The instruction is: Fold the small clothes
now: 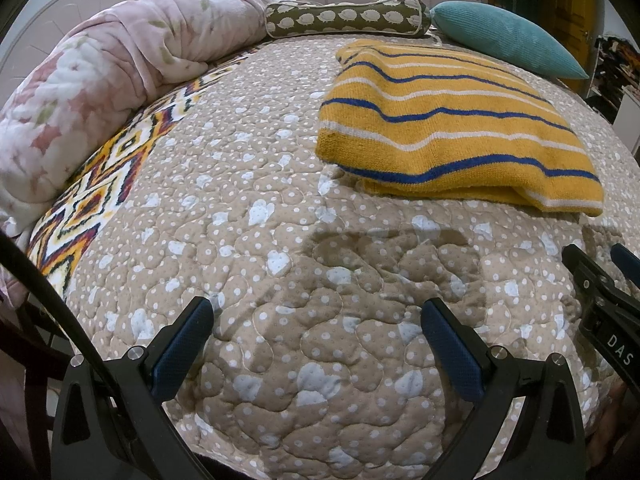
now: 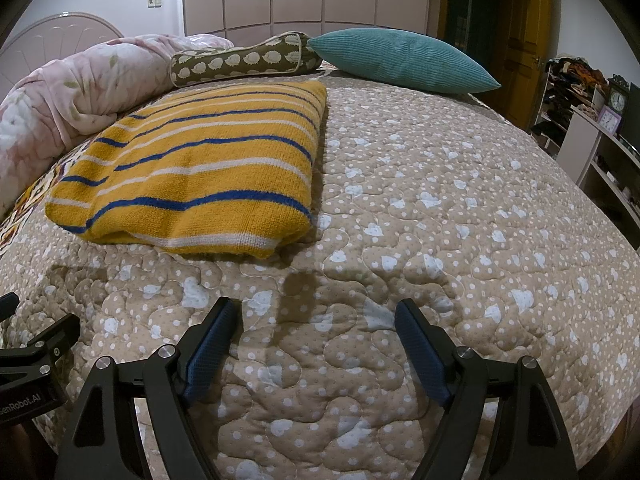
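A yellow knitted sweater [image 1: 452, 128] with blue and white stripes lies folded in a rectangle on the beige quilted bedspread [image 1: 280, 240]. In the right wrist view the same sweater [image 2: 200, 168] sits ahead and to the left. My left gripper [image 1: 316, 312] stands open over bare quilt, short of the sweater, with nothing between its blue pads. Also open and holding nothing, my right gripper [image 2: 316, 312] hovers over the quilt [image 2: 440, 220] near the sweater's front right corner. Part of the right gripper shows at the right edge of the left wrist view.
A pink floral blanket [image 1: 92, 92] is bunched along the left side. A brown bolster with sheep print [image 1: 348, 16] and a teal cushion [image 1: 508, 40] lie at the far end. Shelves with clocks [image 2: 600, 132] and a wooden door [image 2: 520, 52] stand to the right.
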The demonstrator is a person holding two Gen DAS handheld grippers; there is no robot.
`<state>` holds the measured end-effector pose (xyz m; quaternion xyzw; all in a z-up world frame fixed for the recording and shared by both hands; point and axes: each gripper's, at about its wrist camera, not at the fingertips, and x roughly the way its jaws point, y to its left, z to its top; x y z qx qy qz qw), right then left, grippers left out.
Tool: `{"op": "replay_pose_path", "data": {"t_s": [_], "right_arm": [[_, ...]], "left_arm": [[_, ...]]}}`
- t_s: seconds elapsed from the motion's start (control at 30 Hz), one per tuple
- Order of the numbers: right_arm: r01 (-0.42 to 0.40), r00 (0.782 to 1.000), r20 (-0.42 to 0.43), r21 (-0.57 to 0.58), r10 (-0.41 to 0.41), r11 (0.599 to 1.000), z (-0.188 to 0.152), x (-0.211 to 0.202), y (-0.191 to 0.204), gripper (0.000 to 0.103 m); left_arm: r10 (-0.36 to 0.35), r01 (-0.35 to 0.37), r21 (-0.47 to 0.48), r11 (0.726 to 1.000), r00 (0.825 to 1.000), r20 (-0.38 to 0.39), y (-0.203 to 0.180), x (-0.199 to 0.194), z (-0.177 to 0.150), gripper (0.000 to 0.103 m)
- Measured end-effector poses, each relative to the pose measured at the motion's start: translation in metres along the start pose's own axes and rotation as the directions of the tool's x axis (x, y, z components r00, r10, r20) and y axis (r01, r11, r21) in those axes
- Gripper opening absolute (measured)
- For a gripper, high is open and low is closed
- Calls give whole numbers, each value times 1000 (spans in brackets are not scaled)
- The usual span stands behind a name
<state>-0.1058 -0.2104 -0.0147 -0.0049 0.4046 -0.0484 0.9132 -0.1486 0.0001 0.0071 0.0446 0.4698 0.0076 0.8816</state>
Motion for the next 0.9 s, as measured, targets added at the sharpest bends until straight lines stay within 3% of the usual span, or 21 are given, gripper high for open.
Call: {"op": "replay_pose_path", "data": {"t_s": [0.9], "right_arm": [[5,1000,4,0,-5,1000,0,0,0,86]], "left_arm": [[0,0,-8,1000,1000,-6,-1,0,-1,103]]}}
